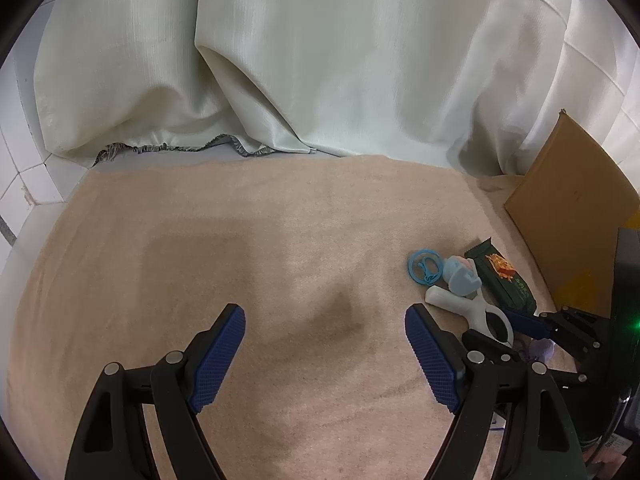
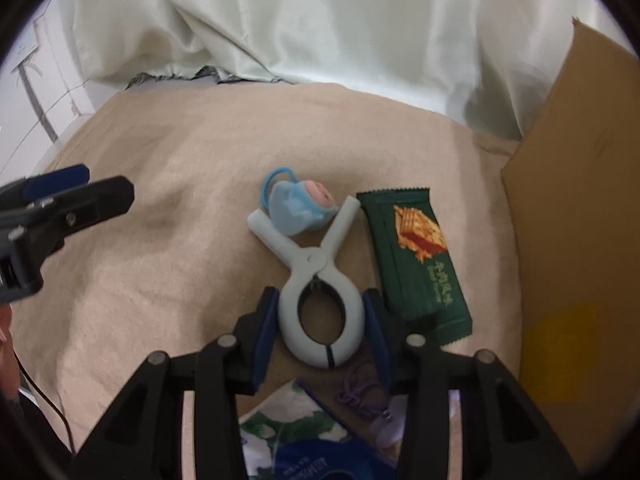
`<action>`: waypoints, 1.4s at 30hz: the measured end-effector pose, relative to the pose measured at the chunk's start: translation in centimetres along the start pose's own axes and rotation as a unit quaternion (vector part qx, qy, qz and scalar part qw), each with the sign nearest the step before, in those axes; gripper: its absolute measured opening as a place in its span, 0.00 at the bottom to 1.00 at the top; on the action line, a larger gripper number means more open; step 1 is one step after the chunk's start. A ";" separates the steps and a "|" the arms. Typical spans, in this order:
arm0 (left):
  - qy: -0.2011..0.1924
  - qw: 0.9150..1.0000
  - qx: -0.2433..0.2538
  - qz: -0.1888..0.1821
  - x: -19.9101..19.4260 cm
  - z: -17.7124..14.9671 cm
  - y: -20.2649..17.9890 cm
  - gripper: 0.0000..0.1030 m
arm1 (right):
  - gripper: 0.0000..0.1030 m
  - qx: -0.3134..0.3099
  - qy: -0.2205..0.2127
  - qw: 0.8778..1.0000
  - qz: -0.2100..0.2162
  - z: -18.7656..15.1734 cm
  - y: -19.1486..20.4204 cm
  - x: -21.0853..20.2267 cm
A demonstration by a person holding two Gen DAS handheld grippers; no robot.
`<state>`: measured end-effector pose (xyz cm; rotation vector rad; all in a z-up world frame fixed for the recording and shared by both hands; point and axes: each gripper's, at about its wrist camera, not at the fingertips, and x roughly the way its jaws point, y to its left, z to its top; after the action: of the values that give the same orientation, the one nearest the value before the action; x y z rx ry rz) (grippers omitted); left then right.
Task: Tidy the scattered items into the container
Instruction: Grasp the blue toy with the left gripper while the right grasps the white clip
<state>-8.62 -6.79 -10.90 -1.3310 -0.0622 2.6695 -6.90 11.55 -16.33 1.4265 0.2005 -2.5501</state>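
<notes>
Right gripper (image 2: 322,320): its two blue pads are sitting on both sides of the round end of the big white plastic clamp (image 2: 316,280). They look like they are touching and squeezing it.
Left gripper (image 1: 325,356): its blue pads are standing wide apart with nothing between them. It is hanging over a bare part of the soft tan cloth (image 1: 240,248).
Where the clamp is: it is lying flat on the cloth, with its two handles pointing away toward the pale curtain (image 2: 320,20).
Other things nearby: a small light blue toy with a blue ring (image 2: 298,206) is resting on the clamp's handles. A dark green snack packet (image 2: 416,256) is lying just beside the clamp. A purple string loop (image 2: 356,392) and a paper pack with green and blue print (image 2: 296,432) are lying close under the gripper.
Container: the brown cardboard box (image 2: 572,216) is standing at the right edge of the cloth, near the packet. I cannot see inside it.
How far along: it looks like an early part. Five things are lying out on the cloth and all need putting away.
Room to move: the left side of the cloth is wide and open. The right side is crowded, so lifting the clamp might tip the toy off or bump the packet. The box wall is close by.
</notes>
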 end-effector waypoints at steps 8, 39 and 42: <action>-0.006 1.000 0.004 -0.001 0.2 0.0 -0.4 0.80 | 0.45 -0.017 -0.037 0.999 -0.034 0.3 0.1 -2.8; 0.030 0.994 0.095 -0.037 6.5 -0.4 -11.0 0.28 | 0.45 0.095 -0.160 0.981 -0.046 2.7 -4.8 -9.7; 0.016 0.995 0.082 -0.059 5.8 -0.4 -10.4 0.28 | 0.45 0.093 -0.158 0.982 -0.044 2.7 -4.8 -9.7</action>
<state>-10.49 4.39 -14.56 -1.2778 0.0768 2.4947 -5.44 16.74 -6.56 1.0646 -0.0285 -2.8873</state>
